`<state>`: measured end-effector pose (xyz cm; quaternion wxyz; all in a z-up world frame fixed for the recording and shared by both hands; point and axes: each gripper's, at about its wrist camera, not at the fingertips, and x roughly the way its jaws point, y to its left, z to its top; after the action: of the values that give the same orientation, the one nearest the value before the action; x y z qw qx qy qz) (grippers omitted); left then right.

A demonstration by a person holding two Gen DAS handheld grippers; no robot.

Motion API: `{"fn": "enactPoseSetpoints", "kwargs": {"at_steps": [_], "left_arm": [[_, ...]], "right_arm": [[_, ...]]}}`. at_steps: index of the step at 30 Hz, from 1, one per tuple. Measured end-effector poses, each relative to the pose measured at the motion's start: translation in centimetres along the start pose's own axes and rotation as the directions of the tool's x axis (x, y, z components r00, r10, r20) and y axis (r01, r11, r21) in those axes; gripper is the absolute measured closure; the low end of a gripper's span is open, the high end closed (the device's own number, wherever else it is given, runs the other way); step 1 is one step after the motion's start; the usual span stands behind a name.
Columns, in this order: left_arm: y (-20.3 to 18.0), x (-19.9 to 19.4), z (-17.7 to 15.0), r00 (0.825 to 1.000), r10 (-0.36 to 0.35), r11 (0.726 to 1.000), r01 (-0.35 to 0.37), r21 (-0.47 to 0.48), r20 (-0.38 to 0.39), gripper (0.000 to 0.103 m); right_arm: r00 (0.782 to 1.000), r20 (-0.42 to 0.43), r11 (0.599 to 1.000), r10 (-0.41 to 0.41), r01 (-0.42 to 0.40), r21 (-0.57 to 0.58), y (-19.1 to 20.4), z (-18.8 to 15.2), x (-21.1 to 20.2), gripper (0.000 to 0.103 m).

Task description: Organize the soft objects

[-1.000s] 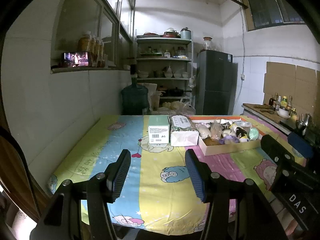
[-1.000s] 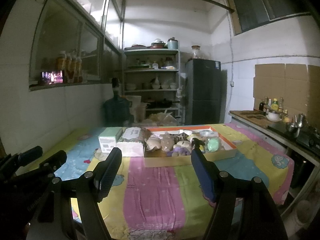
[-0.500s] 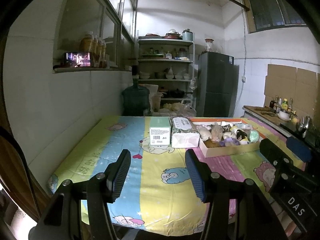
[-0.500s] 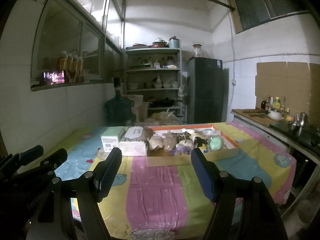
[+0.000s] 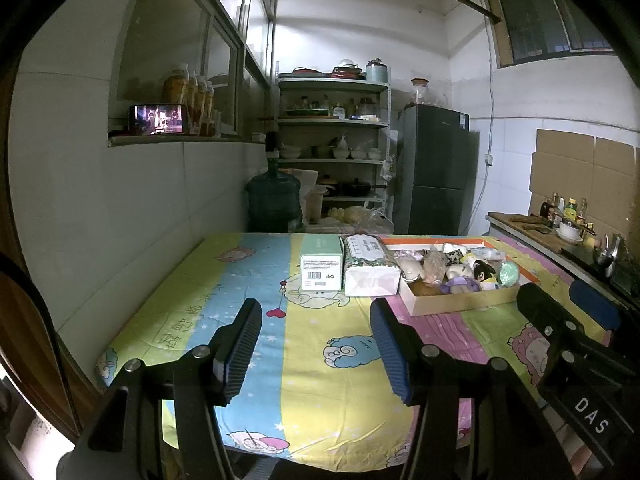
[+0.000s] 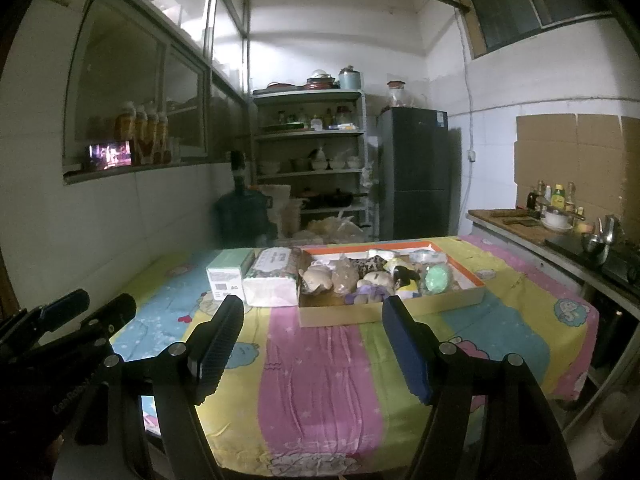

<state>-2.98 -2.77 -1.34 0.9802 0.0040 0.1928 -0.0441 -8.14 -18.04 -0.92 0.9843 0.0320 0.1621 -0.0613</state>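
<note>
1. Left gripper (image 5: 316, 320): jaws apart, nothing between them, above the near tablecloth (image 5: 320, 400).
2. Right gripper (image 6: 312, 316): jaws wide, empty.
3. Soft toys (image 6: 372, 276): piled in the shallow cardboard box (image 6: 360, 314), far side; individual shapes possibly plush animals.
4. Tissue pack (image 6: 272, 284): touching the box's left wall.

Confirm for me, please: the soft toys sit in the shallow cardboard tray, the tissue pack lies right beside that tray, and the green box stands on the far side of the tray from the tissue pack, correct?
Not quite. The green box stands next to the tissue pack, on the side away from the cardboard tray, not beyond the tray. The right wrist view shows this. The soft toys do sit in the tray, with the tissue pack right beside it.
</note>
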Motion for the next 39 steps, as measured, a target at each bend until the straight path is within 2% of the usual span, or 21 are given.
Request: {"fn": "enactPoseSetpoints", "kwargs": {"at_steps": [39], "left_arm": [[-0.29,-0.14,0.07,1.0,-0.002,1.0,0.002,-0.007,0.008,0.047]], "right_arm": [[1.0,0.005,1.0,0.007,-0.008,0.008,0.16,-0.04,0.05,0.029]]}}
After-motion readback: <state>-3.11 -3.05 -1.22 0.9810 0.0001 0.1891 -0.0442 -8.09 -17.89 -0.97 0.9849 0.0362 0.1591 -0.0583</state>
